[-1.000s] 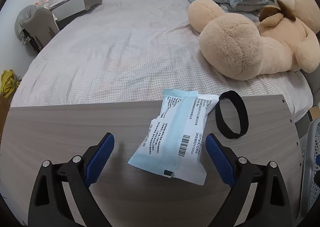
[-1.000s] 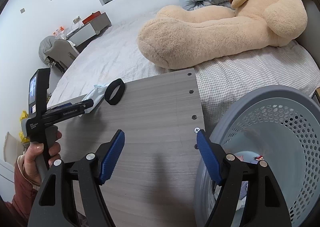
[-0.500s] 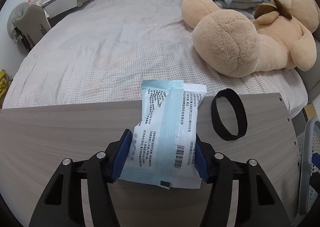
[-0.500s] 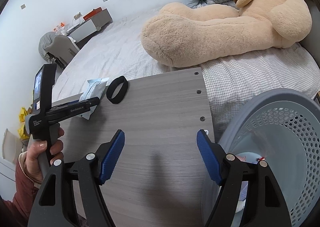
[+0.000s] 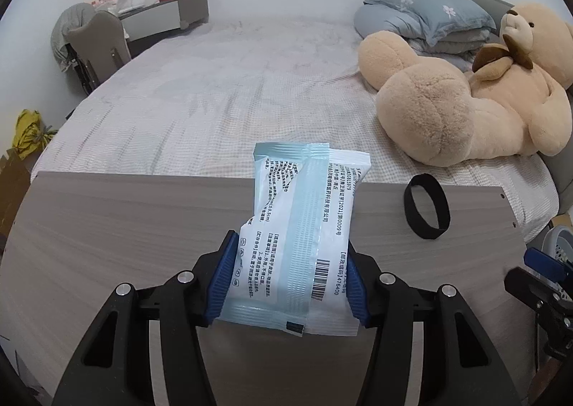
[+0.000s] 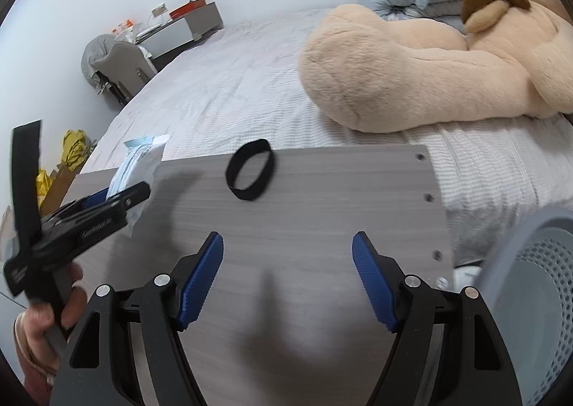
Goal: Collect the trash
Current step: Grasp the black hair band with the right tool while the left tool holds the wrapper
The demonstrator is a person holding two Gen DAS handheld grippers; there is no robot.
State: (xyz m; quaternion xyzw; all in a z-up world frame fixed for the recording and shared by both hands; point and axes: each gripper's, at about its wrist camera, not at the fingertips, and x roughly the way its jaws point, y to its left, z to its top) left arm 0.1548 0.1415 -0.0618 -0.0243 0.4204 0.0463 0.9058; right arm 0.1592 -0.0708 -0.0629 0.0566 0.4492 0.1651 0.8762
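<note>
The bed (image 5: 222,83) fills the far half of both views, the big tan teddy bear (image 5: 462,101) sprawled on its right side against the grey-blue pillows (image 5: 422,19), and none of that has changed from a second ago. In front of it runs the grey wood-grain board (image 5: 107,227), and at the right edge of the right wrist view curves the perforated grey basket (image 6: 537,298), which now takes up less of that view than it did a second ago, as the camera has swung left towards the board. Now the action: the left gripper (image 5: 290,280), which a second ago stood wide open either side of the wrapper, has closed in and is clamped on the pale blue and white packet (image 5: 304,227), blue pads pressing its lower sides. The packet is up off the board, tilted with its far end over the board's back edge; half a second ago it sat lower in the grip. The right wrist view confirms it, packet (image 6: 139,169) raised in the black tool at the left. The right gripper (image 6: 286,280) hangs over the board with jaws spread wide, nothing between them, as before. The black elastic band (image 5: 426,205) lies flat on the board to the packet's right, untouched.
</note>
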